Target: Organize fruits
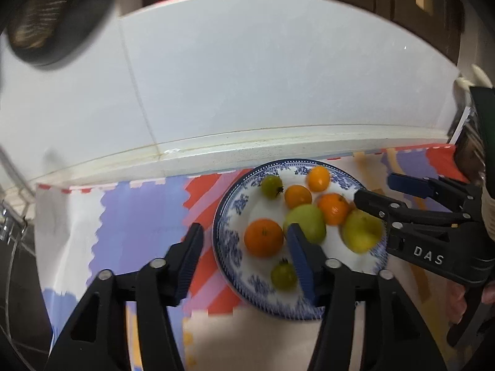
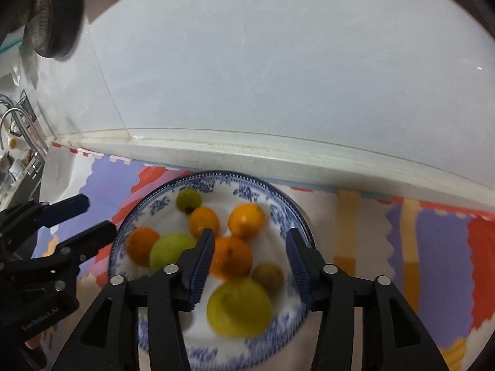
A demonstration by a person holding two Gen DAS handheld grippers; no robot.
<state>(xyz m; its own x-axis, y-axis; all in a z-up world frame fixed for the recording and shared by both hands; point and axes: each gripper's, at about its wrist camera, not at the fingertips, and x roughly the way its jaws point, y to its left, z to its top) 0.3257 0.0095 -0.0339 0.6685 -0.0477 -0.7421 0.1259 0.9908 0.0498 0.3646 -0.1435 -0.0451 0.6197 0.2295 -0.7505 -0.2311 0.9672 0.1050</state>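
Fruit all gathered on the blue-patterned plate (image 1: 230, 216), by the look of it: large orange (image 1: 263, 237) near the plate's left rim, green pear-like fruit (image 1: 306, 221) at its middle, yellow-green fruit (image 1: 362, 230) against its right rim, three smaller oranges and a green tomato (image 1: 271, 186) toward its far rim, another small green one (image 1: 283, 275) at its near rim. Nothing loose on the mat (image 1: 130, 216) around the plate. Left gripper (image 1: 244, 253) moderately open and empty, straddling the plate's left rim. Right gripper (image 2: 250, 259) likewise parted above the plate, gripping nothing. Probably near finished.
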